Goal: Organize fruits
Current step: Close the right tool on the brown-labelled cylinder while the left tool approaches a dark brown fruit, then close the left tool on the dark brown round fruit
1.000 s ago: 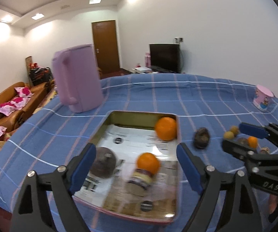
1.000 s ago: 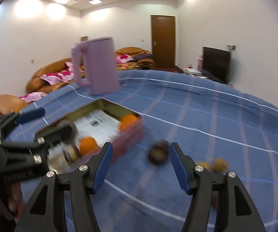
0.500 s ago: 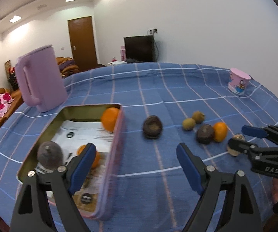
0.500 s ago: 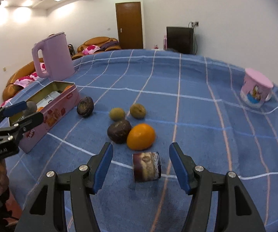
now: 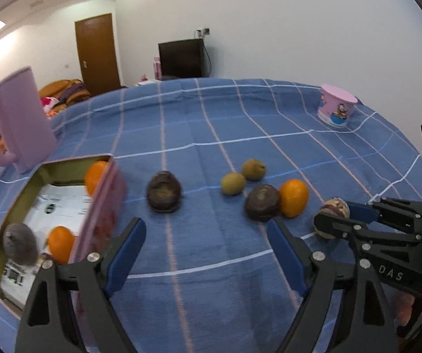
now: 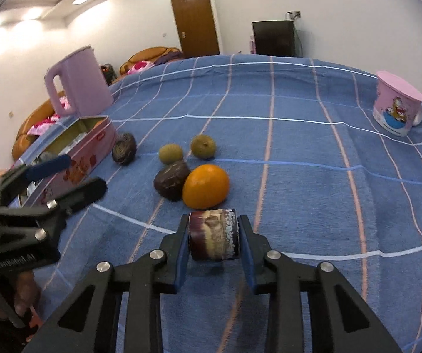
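Note:
My right gripper (image 6: 213, 239) is shut on a dark purple, cylinder-shaped fruit piece (image 6: 213, 234), low over the blue cloth; it also shows in the left wrist view (image 5: 333, 209). Just beyond lie an orange (image 6: 205, 186), a dark passion fruit (image 6: 171, 180), two small green-brown fruits (image 6: 170, 153) (image 6: 203, 146) and another dark fruit (image 6: 124, 152). My left gripper (image 5: 205, 250) is open and empty, to the right of the pink tin (image 5: 105, 203), which holds two oranges (image 5: 95, 176) (image 5: 60, 244) and a grey-purple fruit (image 5: 20, 244).
A lilac kettle (image 5: 14, 120) stands behind the tin at the left. A pink cartoon mug (image 5: 336, 110) stands at the far right of the table (image 5: 240, 111), which has a blue checked cloth. A sofa, a door and a TV are beyond the table.
My right gripper has moved forward and closed on the purple fruit piece. My left gripper has swung right, from above the tin to over the cloth.

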`<state>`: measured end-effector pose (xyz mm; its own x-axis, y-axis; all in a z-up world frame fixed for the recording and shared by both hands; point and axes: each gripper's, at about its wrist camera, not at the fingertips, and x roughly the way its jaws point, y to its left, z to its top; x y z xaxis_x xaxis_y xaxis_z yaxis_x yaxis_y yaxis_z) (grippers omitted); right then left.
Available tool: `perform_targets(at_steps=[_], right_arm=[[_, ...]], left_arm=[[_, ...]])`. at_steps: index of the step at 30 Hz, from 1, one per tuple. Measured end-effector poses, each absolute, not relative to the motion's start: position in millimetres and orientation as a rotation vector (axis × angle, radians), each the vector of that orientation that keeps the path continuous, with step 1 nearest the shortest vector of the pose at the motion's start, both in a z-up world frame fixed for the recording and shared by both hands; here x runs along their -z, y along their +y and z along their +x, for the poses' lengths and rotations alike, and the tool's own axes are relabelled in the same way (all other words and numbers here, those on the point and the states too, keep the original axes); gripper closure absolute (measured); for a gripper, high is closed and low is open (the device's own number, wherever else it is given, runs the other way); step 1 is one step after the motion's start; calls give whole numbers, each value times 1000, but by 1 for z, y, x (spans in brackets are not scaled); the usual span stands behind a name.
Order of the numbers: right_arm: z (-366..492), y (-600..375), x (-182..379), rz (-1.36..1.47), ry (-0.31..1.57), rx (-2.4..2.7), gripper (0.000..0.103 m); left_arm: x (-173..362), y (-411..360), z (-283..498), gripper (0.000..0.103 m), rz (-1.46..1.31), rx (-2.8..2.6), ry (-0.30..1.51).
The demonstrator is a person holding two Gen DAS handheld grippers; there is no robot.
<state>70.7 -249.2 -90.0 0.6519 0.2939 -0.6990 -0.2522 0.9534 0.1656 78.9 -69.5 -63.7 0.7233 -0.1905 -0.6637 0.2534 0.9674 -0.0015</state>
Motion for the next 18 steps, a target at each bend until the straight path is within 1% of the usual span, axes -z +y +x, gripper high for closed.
perform_targets(at_steps=[3, 5, 7, 12, 15, 18], right_arm=[[70, -255, 86, 36, 787, -265, 71], [67, -255, 80, 9, 760, -240, 71], [66, -256, 70, -10, 720, -214, 71], [78, -259, 57, -18, 673, -182, 71], [83, -256, 57, -24, 655, -166, 70], [88, -252, 60, -19, 651, -163, 70]], left_arm=[[65, -80, 84, 24, 91, 283, 743], [66, -87, 86, 24, 95, 297, 753], [67, -95, 91, 28, 99, 310, 763], [69, -104, 102, 34, 117, 310, 780], [74, -106, 111, 40, 113, 312, 809], [76, -109, 116, 39, 110, 320, 820]])
